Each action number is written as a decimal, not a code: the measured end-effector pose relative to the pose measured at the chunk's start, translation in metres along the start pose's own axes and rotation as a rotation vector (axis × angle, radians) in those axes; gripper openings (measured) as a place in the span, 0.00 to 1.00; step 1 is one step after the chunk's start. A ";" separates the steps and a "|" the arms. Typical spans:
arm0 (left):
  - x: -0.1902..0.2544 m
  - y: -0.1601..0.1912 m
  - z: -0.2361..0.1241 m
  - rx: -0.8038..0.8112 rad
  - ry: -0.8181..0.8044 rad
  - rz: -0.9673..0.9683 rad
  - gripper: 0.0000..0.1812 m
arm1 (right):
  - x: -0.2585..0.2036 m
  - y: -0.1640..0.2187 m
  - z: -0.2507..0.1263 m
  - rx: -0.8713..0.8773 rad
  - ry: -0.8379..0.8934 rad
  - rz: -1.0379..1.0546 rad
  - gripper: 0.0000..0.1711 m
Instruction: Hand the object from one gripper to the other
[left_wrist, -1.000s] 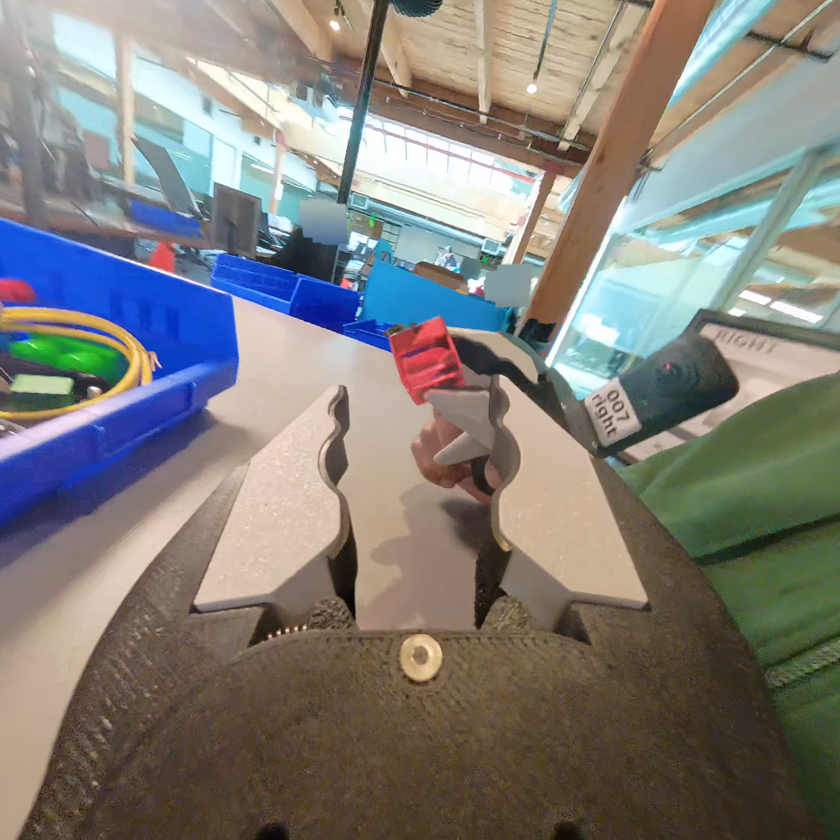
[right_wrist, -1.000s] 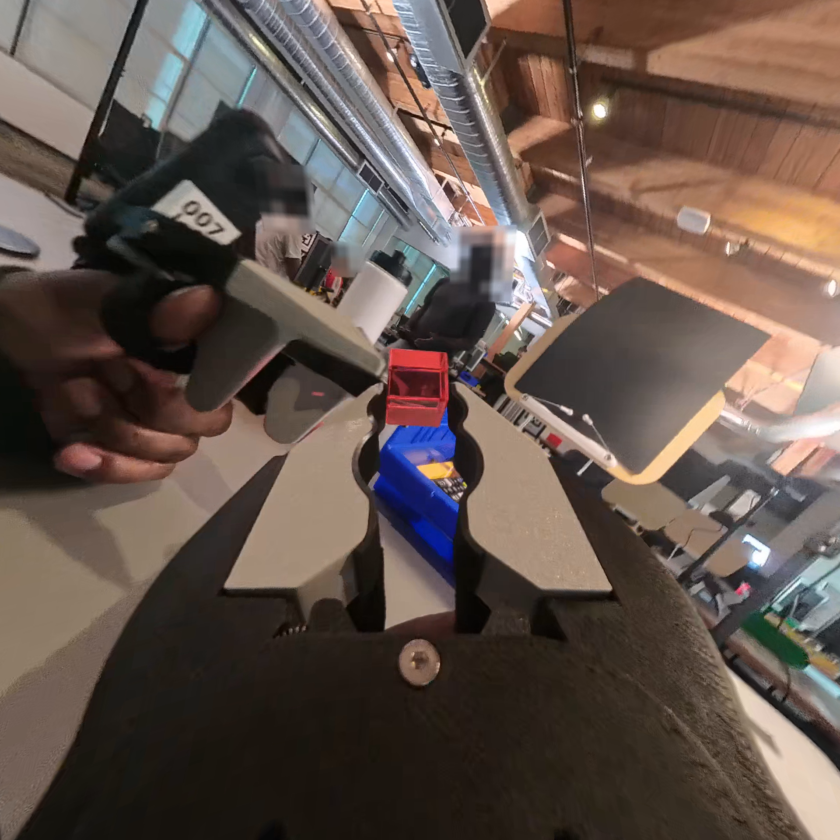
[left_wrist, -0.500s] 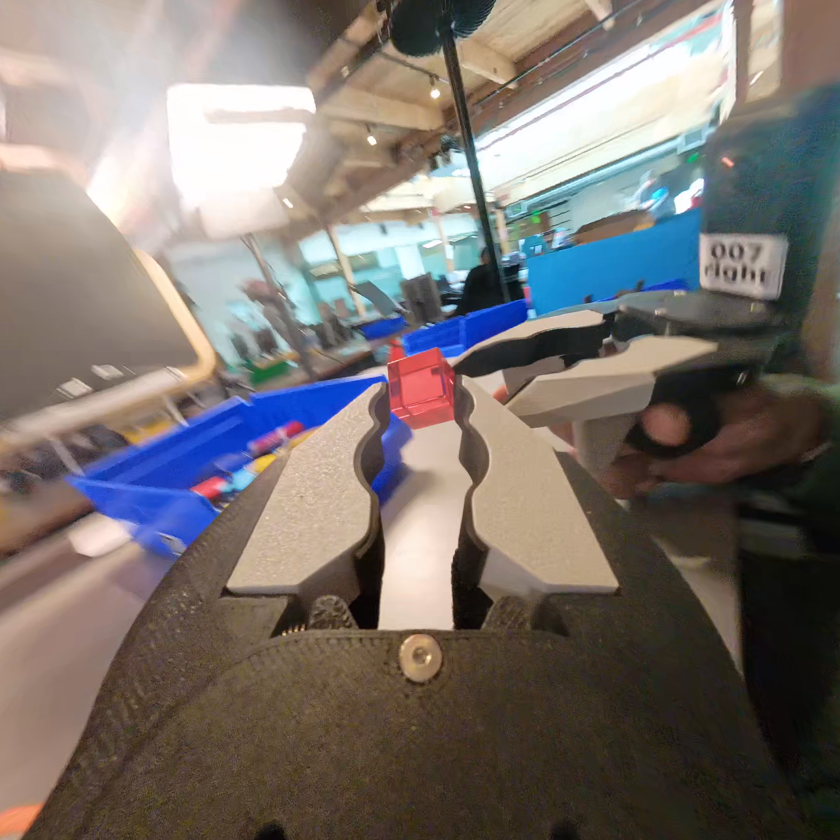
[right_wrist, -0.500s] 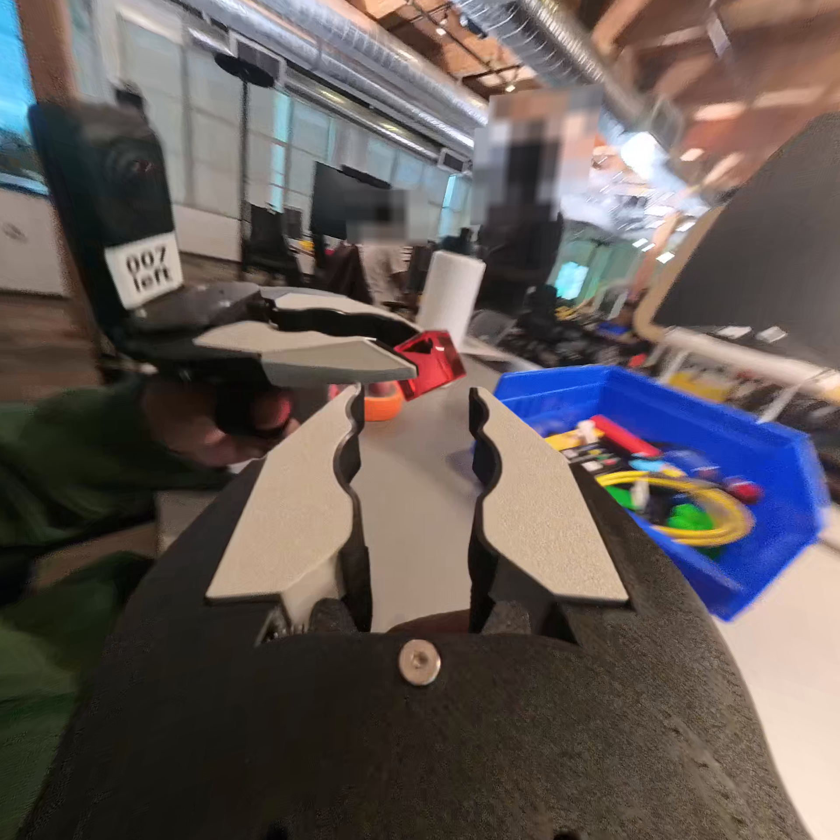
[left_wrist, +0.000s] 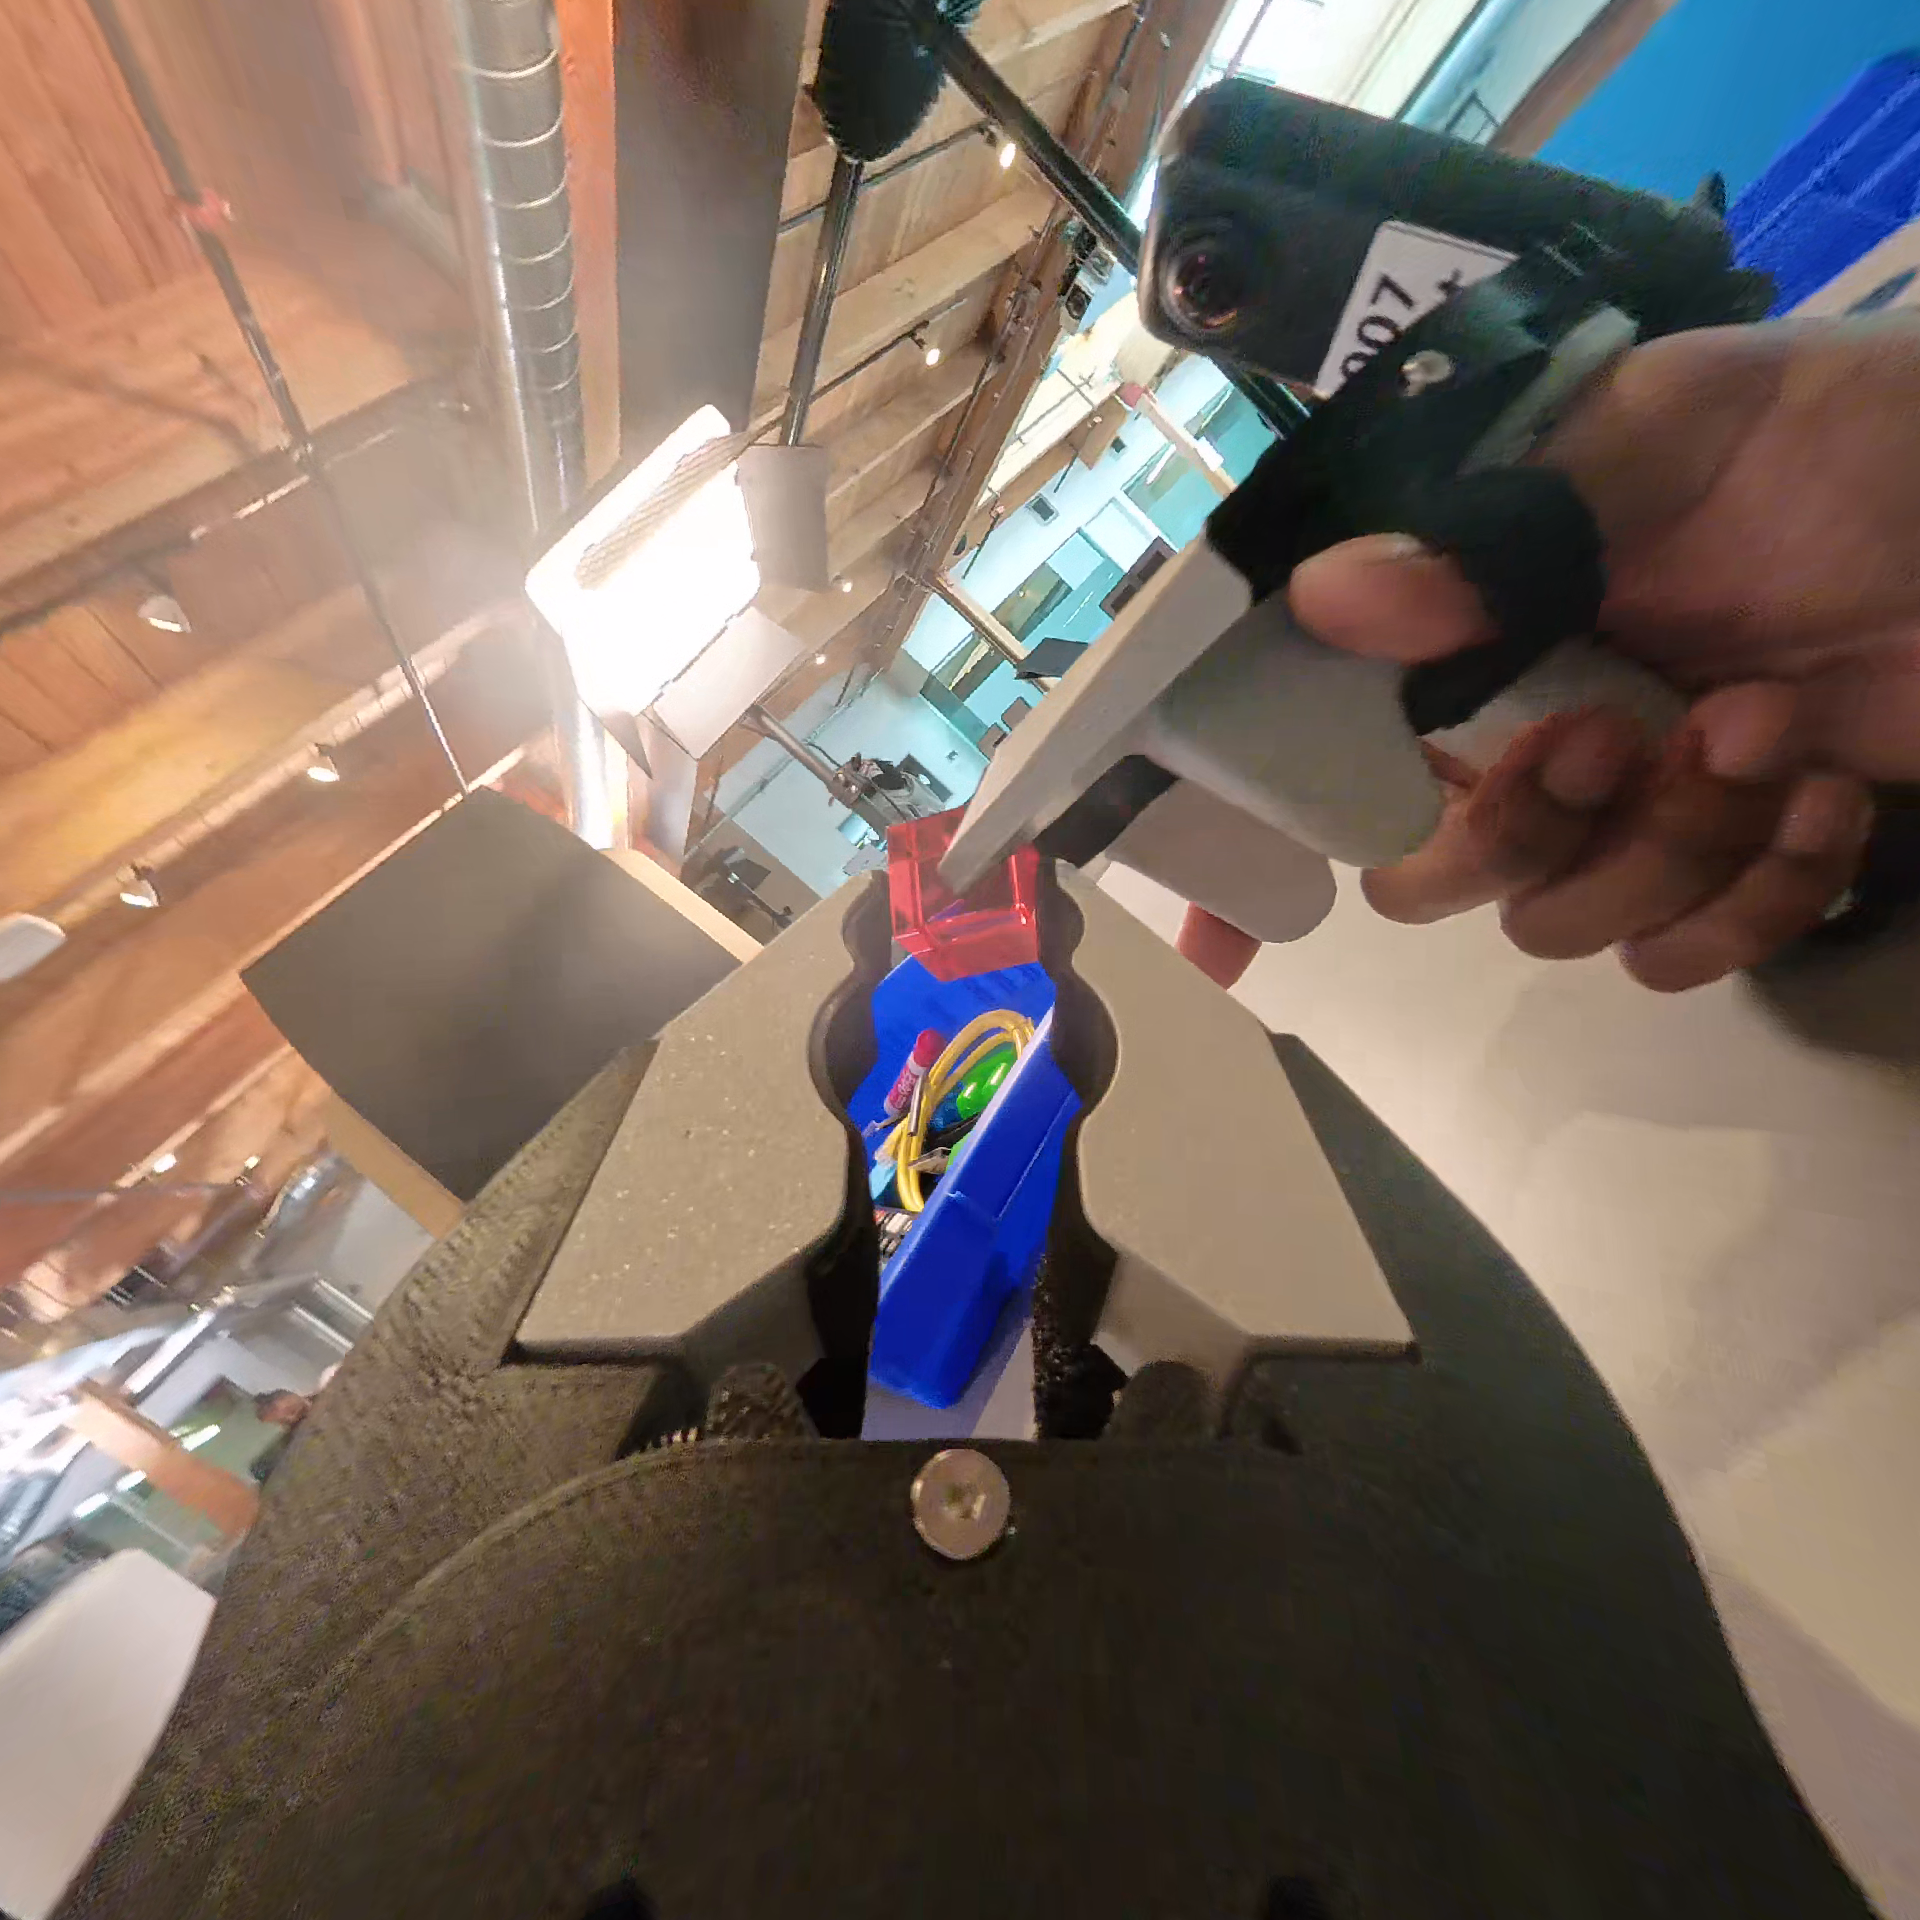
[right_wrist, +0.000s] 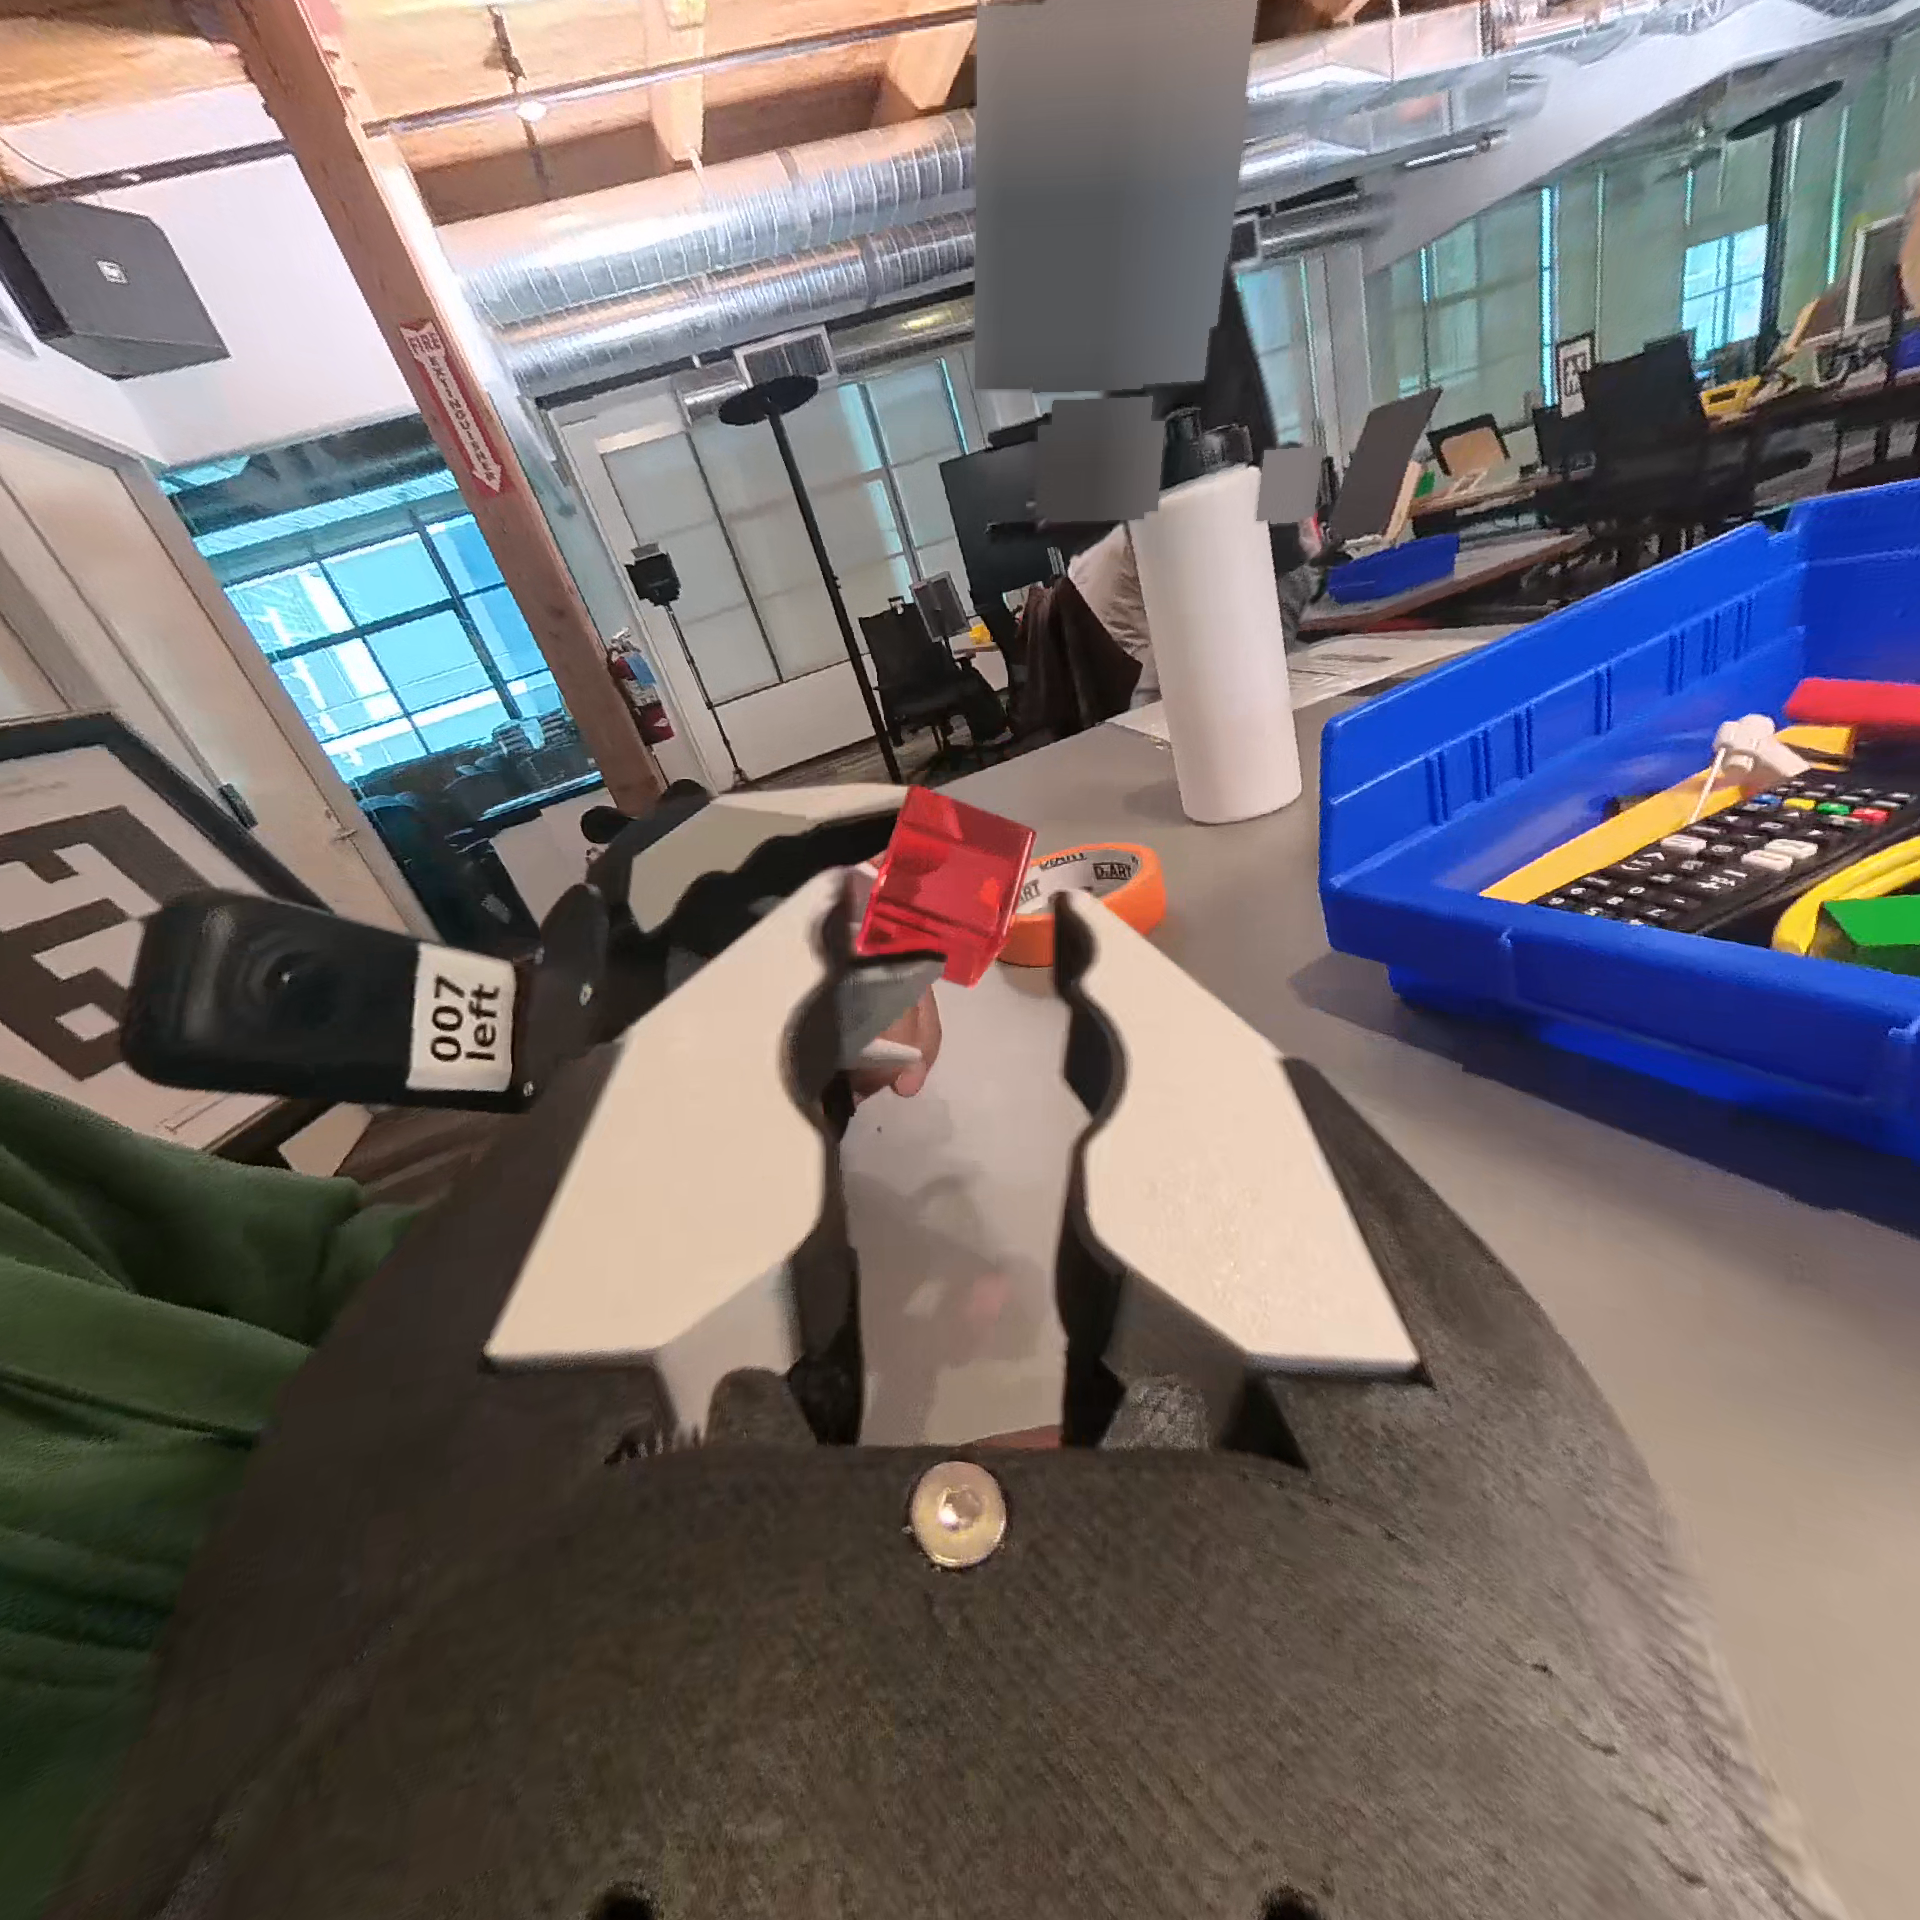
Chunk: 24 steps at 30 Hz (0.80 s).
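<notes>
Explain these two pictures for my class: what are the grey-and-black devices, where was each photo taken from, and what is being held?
There is no robot here. A person holds a hand-squeezed two-finger gripper in each hand, and each gripper has a camera looking along its grey fingers.

One picture is from the left gripper, the other from the right gripper. Each also shows the other gripper.

The left gripper is shut on a small red cube, lifted above the table. The right gripper is open, with its fingertips beside the cube.

On the grey table are a blue bin of assorted items, an orange tape roll and a white bottle.
</notes>
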<state>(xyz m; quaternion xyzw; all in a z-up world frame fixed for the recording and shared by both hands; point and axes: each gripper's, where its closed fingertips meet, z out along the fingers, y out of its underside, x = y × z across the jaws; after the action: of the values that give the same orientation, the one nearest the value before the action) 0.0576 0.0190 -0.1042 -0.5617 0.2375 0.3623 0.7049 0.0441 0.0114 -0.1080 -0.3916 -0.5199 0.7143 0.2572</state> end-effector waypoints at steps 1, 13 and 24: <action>0.001 0.000 0.001 -0.002 -0.001 0.012 0.16 | 0.000 -0.002 -0.001 0.010 0.000 -0.004 0.24; -0.011 0.005 -0.004 0.053 0.308 -0.969 0.28 | 0.013 -0.020 -0.010 0.064 0.429 -0.732 0.16; -0.003 -0.003 -0.010 0.091 0.567 -1.404 0.31 | -0.014 -0.004 0.005 0.036 0.406 -1.107 0.16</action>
<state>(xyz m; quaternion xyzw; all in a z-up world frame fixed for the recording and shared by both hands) 0.0589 0.0081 -0.1026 -0.6230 0.0109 -0.3401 0.7043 0.0473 -0.0008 -0.0991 -0.1865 -0.5752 0.3929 0.6928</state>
